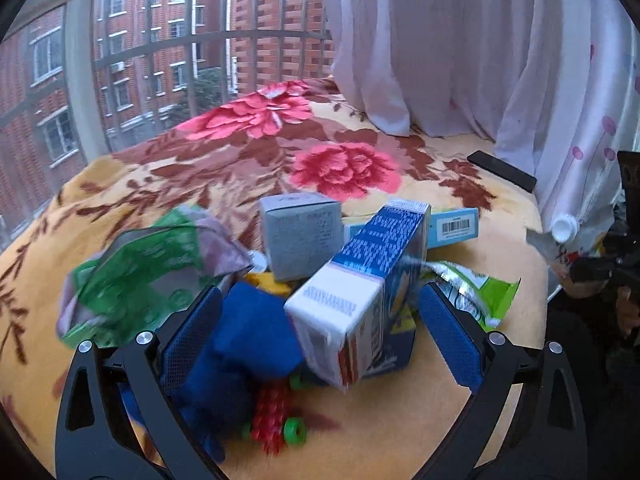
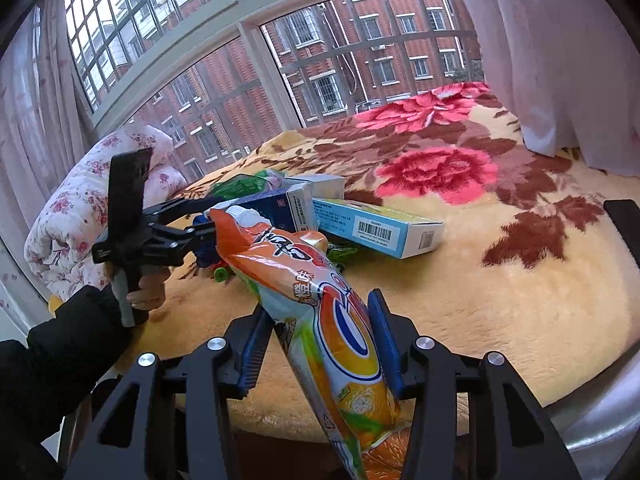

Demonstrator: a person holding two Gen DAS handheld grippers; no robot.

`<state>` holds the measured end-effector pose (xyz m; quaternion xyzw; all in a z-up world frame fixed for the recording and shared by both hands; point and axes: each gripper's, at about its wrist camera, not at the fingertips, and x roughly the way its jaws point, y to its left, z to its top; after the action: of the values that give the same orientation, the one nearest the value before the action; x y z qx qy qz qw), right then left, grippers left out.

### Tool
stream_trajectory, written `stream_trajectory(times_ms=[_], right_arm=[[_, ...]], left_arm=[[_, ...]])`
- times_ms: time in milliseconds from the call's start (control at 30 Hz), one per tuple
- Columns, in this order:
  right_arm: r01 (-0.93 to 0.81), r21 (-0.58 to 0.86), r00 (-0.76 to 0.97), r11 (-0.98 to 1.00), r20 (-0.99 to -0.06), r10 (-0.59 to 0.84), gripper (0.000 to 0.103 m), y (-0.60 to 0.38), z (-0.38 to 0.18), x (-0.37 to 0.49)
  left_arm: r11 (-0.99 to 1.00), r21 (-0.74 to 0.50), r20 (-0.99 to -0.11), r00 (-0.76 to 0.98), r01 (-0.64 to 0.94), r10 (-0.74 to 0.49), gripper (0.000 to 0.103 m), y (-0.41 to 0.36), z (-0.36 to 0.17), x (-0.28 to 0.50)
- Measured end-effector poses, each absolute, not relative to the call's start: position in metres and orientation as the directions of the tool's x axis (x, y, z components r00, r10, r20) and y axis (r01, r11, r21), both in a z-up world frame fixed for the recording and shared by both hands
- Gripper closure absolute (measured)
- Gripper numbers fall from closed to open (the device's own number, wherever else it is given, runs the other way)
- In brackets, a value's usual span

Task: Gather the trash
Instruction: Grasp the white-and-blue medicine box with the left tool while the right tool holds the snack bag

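Blanket (image 1: pixel 460 252) was tan with red-pink flowers; carton (image 1: pixel 360 280) blue-white; pouch (image 2: pixel 336 320) orange-green; crumpled wrapper (image 1: pixel 148 272) green, possibly foil-lined.

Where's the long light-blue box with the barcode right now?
The light-blue barcode box lies flat on the floral blanket, at the right edge of the trash pile, just behind the blue-and-white carton. In the left wrist view it peeks out behind that carton.

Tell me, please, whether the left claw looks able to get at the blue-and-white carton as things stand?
Probably yes: the left claw is open, and the blue-and-white carton already lies tilted between its fingers, with only a blue cloth crowding one side.
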<state>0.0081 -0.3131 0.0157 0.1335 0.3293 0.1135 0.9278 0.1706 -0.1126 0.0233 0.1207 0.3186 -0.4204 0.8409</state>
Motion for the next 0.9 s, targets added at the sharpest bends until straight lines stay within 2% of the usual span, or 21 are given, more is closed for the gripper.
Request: stream_trajectory(times_ms=[200,300,367,400,567,600,633,733,900], right_arm=[[-0.097,0.337,0.757,0.936,-0.586,0.289,0.055,-0.316,0.010,0.009],[-0.090,0.336,0.760,0.938,-0.585,0.283,0.055,-0.317,0.011,0.009],[-0.091,0.340,0.762,0.936,-0.582,0.285,0.055,-0.316,0.011,0.007],[-0.091,0.340,0.763,0.936,-0.580,0.285,0.055,-0.316,0.011,0.006],[-0.091,0.349,0.765,0.933,-0.575,0.290,0.055,-0.316,0.012,0.003],[-0.091,0.352,0.766,0.932,-0.573,0.292,0.055,-0.316,0.012,0.002],[-0.091,0.354,0.767,0.931,-0.571,0.292,0.055,-0.317,0.012,0.001],[-0.092,0.356,0.772,0.930,-0.565,0.292,0.055,-0.316,0.014,-0.002],[-0.118,0.335,0.785,0.935,-0.545,0.295,0.055,-0.310,0.023,-0.011]], left_arm=[[0.541,-0.042,-0.655,0.386,0.840,-0.649,0.007,-0.136,0.015,0.169],[0.529,-0.024,-0.637,0.395,0.848,-0.662,0.009,-0.142,0.019,0.161],[0.535,-0.004,-0.625,0.416,0.845,-0.661,0.025,-0.145,0.020,0.157],[0.541,0.007,-0.633,0.423,0.841,-0.649,0.044,-0.148,0.020,0.155],[0.611,-0.031,-0.649,0.448,0.791,-0.614,0.053,-0.149,0.020,0.157],[0.625,-0.039,-0.652,0.454,0.780,-0.607,0.059,-0.148,0.021,0.156],[0.636,-0.044,-0.654,0.459,0.770,-0.601,0.075,-0.148,0.021,0.155],[0.696,-0.052,-0.668,0.493,0.716,-0.557,0.075,-0.143,0.024,0.151],[0.758,-0.069,-0.642,0.553,0.649,-0.532,0.075,-0.122,0.038,0.125]])
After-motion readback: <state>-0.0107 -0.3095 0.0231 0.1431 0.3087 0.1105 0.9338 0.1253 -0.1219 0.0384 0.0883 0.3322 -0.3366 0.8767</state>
